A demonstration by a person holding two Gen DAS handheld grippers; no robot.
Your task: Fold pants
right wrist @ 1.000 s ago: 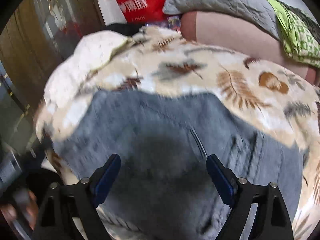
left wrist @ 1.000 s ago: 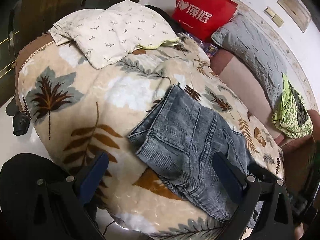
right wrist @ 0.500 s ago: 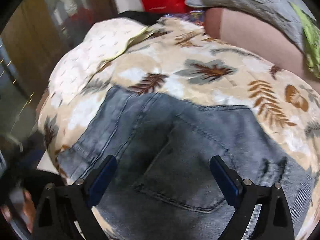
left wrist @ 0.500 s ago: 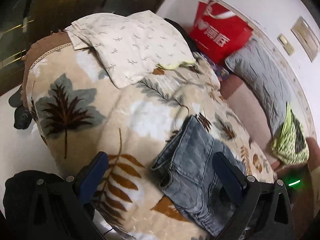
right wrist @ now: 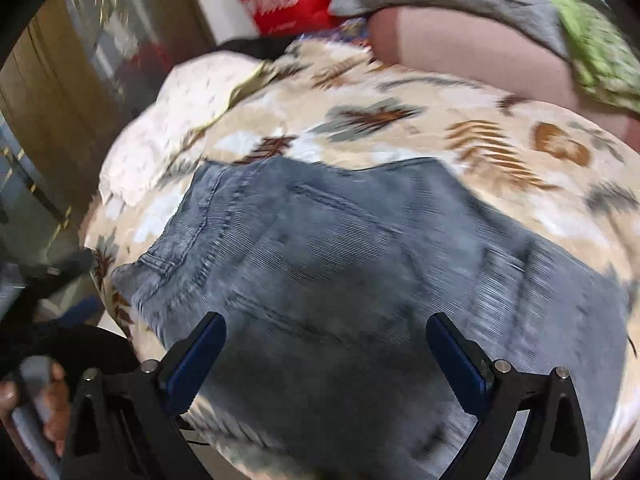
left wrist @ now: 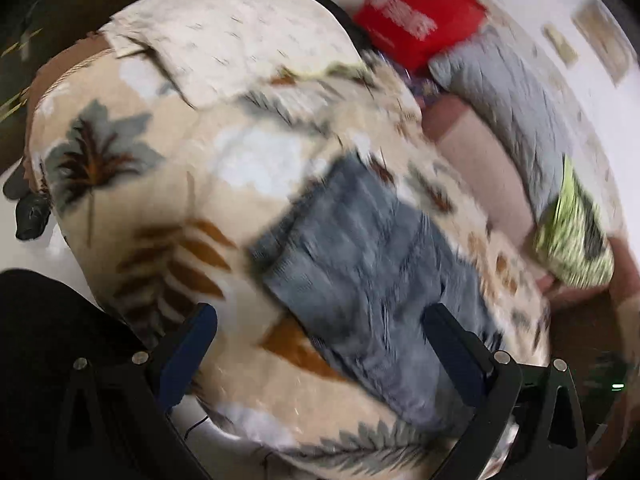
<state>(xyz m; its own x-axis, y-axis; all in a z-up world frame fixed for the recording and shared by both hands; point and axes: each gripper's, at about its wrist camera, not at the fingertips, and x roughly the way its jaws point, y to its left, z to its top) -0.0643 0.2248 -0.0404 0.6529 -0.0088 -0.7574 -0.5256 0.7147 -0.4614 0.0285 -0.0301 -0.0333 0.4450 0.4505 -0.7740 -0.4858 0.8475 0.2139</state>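
Grey-blue jeans (left wrist: 360, 264) lie folded on a beige leaf-print blanket (left wrist: 160, 200). In the right wrist view the jeans (right wrist: 340, 280) fill the middle, back pocket up. My left gripper (left wrist: 320, 340) is open and empty, hovering above the near edge of the jeans and blanket. My right gripper (right wrist: 326, 352) is open and empty, just above the jeans' near part. Both views are blurred by motion.
A cream patterned cloth (left wrist: 240, 40) lies at the blanket's far end. A red bag (left wrist: 416, 20), a grey pillow (left wrist: 516, 96) and a green-patterned cloth (left wrist: 572, 232) sit along the pink sofa back (right wrist: 460, 52). A wooden cabinet (right wrist: 48, 92) stands on the left.
Both cameras have shifted over the jeans; the left view has swung back closer to them. The jeans lie where they were. Both grippers stay open.
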